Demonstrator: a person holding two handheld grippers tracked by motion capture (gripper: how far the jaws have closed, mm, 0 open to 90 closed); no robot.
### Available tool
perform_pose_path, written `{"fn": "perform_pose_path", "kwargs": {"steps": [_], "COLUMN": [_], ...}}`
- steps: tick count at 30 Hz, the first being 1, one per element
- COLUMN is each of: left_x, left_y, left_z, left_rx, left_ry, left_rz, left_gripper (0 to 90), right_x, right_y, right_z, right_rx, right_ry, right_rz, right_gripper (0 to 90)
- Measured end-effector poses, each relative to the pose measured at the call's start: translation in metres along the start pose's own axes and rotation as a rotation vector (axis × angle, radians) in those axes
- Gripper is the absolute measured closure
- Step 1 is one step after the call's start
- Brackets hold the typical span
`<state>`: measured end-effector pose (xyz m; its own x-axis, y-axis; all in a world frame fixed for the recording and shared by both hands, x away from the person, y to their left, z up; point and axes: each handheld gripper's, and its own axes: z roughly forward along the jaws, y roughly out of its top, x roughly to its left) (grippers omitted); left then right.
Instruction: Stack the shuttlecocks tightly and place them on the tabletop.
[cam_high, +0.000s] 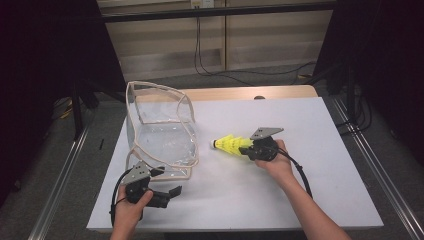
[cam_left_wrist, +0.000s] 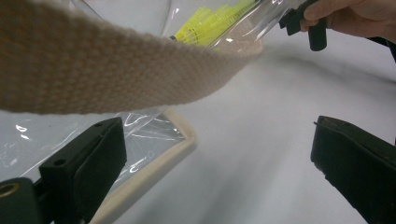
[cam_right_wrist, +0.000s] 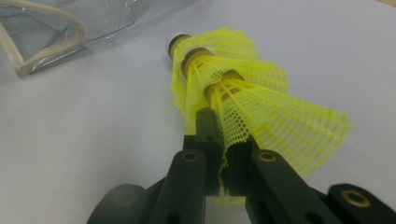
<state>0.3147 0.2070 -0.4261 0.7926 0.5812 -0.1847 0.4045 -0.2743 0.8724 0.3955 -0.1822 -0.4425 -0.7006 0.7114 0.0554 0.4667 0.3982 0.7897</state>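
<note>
— Where are the yellow shuttlecocks (cam_high: 231, 145)?

— Nested into one stack, three by the look of the right gripper view, lying level just above the white table (cam_high: 280, 190), cork tip pointing toward the clear bag (cam_high: 162, 135). The right claw (cam_high: 248, 148) has its jaws pinched tight on the mesh skirt of the rearmost one (cam_right_wrist: 261, 116).

— How close to the bag?

— Near it but apart; the white tip sits just off the bag's right edge in the high view.

— And the bag itself?

— Transparent plastic with beige webbing trim, standing open on the left half of the table. Its beige strap (cam_left_wrist: 116, 60) crosses the top of the left gripper view, and the yellow stack (cam_left_wrist: 210, 23) shows through the plastic behind it.

— The left claw (cam_high: 170, 195)?

— Jaws spread wide, holding nothing, at the bag's near corner. One pad (cam_left_wrist: 93, 163) sits over the trimmed edge, the other (cam_left_wrist: 359, 168) above bare table.
</note>
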Motion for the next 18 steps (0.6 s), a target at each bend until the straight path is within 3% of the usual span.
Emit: {"fn": "perform_pose_path", "kwargs": {"steps": [18], "left_x": [0.0], "left_y": [0.0002], "left_z": [0.0003], "left_rx": [0.002], "left_ry": [-0.003], "left_rz": [0.007], "left_gripper": [3.6], "right_x": [0.0016], "right_y": [0.0017], "right_z": [0.0045], "right_rx": [0.004], "right_ry": [0.002], "right_rz": [-0.002], "right_gripper": [87.8]}}
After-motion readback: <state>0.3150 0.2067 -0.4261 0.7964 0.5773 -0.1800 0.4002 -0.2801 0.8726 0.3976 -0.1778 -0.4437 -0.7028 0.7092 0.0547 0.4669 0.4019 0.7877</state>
